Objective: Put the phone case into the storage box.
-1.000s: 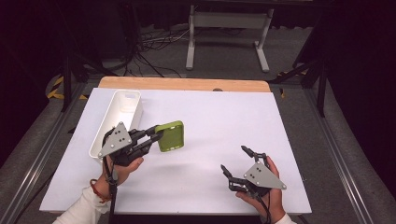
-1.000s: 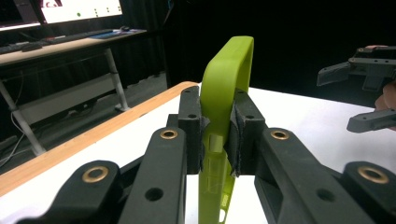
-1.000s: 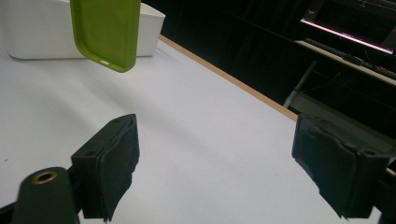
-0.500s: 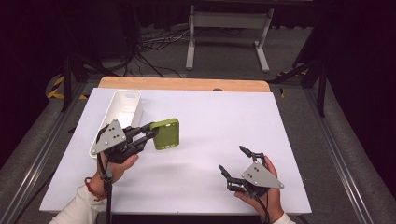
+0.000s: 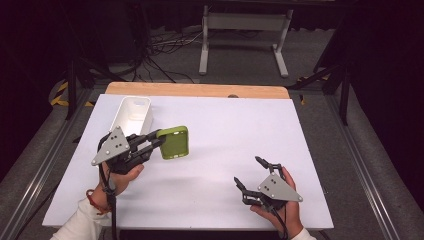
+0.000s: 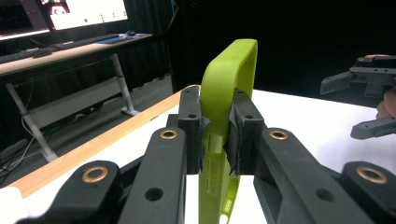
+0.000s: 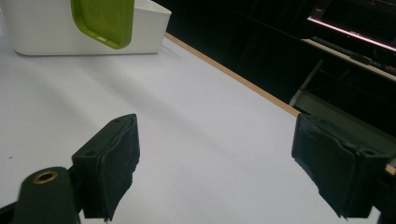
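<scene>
Nearest the person, the right gripper (image 5: 248, 176) sits low over the white table (image 5: 225, 130), held in the right hand (image 5: 285, 210); its jaws stand wide apart with nothing between them, and in the right gripper view only bare tabletop lies in the gap. Ahead of that claw and off to its left, the left gripper (image 5: 159, 142) is held in the left hand (image 5: 122, 172) and is clamped on a green phone case (image 5: 174, 142). In the left gripper view the two pads (image 6: 239, 135) press on either side of the case (image 6: 224, 93) at its near rim, and the case stands on edge, rising beyond the jaws. From the high view the case appears lifted off the table, just past the claw's tips. Beside and beyond the left gripper, on its left side, a white bin (image 5: 134, 116) rests on the table; in the right gripper view the case (image 7: 102, 21) hangs in front of this bin (image 7: 42, 30). Farther on, the table's wooden edge (image 5: 200, 90) runs across.
</scene>
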{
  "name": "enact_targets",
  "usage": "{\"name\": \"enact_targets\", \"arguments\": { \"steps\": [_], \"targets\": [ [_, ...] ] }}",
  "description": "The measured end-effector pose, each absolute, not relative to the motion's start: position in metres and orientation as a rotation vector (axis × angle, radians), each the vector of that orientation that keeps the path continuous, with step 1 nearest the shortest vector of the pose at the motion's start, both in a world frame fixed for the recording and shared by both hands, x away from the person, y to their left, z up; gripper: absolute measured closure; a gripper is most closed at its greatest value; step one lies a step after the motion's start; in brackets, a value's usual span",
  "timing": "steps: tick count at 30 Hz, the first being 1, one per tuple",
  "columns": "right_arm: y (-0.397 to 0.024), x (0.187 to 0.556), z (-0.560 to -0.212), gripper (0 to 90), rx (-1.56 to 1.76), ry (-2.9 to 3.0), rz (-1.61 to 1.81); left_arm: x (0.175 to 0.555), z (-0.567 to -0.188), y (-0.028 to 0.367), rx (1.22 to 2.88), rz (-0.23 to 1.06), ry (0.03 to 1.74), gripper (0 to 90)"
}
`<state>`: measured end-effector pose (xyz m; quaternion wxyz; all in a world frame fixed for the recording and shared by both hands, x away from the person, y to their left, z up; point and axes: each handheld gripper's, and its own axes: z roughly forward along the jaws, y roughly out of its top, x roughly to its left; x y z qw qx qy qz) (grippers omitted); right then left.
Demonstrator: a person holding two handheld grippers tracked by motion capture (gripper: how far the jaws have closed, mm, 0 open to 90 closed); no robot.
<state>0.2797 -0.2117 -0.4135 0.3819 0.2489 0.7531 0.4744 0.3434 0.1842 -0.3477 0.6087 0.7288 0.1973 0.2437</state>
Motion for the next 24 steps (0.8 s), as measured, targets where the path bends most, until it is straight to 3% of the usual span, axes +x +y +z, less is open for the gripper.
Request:
{"name": "enact_targets", "arguments": {
  "steps": [24],
  "targets": [
    [-0.21,0.281,-0.415,16.7,0.633,1.924,1.209,0.342,-0.338,0.207,1.643,0.597,0.477,78.1]
  ]
}}
